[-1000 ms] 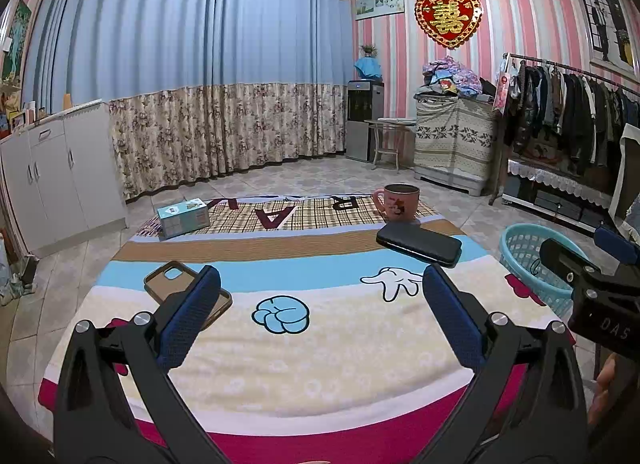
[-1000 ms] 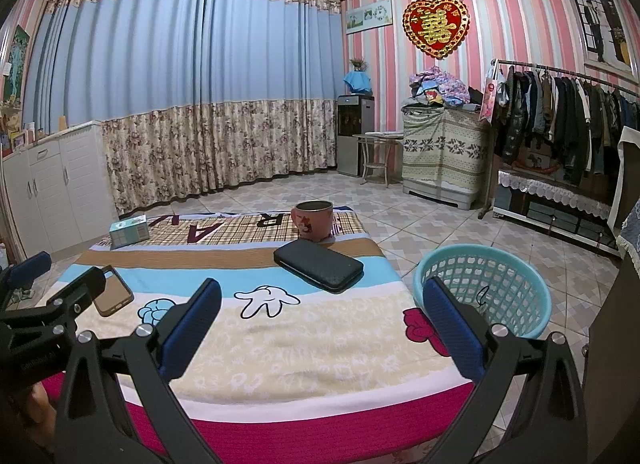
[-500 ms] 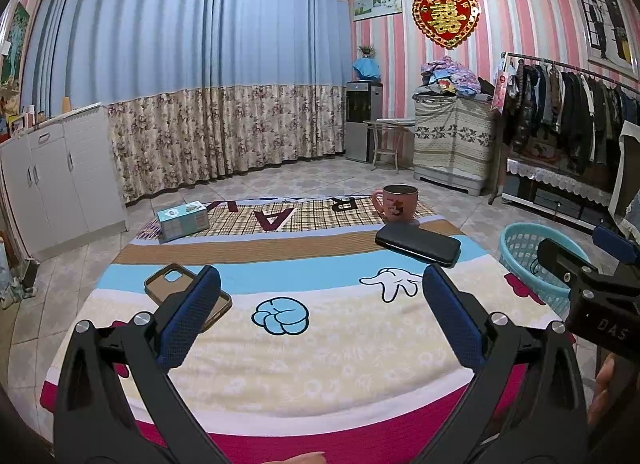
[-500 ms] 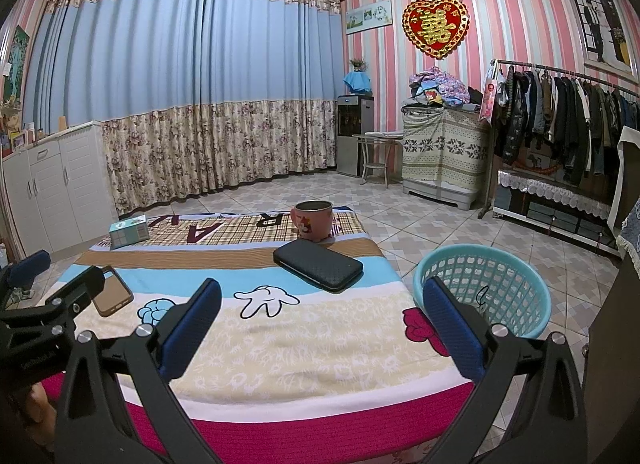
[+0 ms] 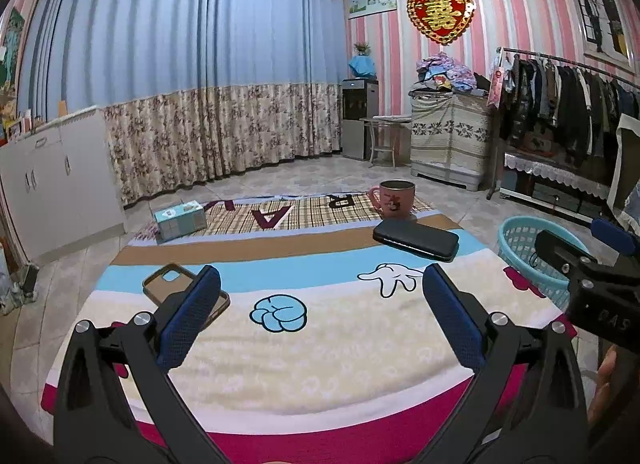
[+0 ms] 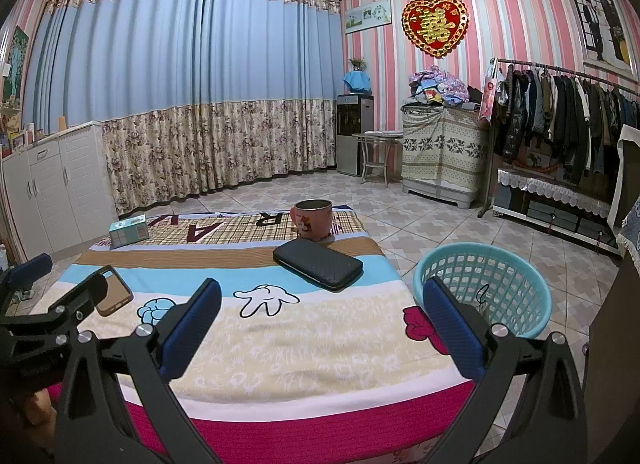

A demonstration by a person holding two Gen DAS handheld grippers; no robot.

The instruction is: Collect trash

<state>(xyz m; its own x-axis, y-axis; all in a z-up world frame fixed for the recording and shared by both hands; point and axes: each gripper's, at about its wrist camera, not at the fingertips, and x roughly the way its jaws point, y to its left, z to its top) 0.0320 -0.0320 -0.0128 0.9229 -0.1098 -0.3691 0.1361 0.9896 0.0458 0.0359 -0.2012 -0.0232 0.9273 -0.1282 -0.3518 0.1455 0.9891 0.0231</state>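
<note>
Left wrist, both hand-held grippers spread, empty

"A", "R" on blanket; "DAS", right gripper

— Left view, report.
— Left gripper spread wide, nothing between its pads, above the cartoon-print blanket.
— Items on it?
— Brown phone case partly behind the left finger; black wallet beside a pink mug; tissue box far left.
— Off the blanket?
— Teal basket at right, right gripper in front.
</note>
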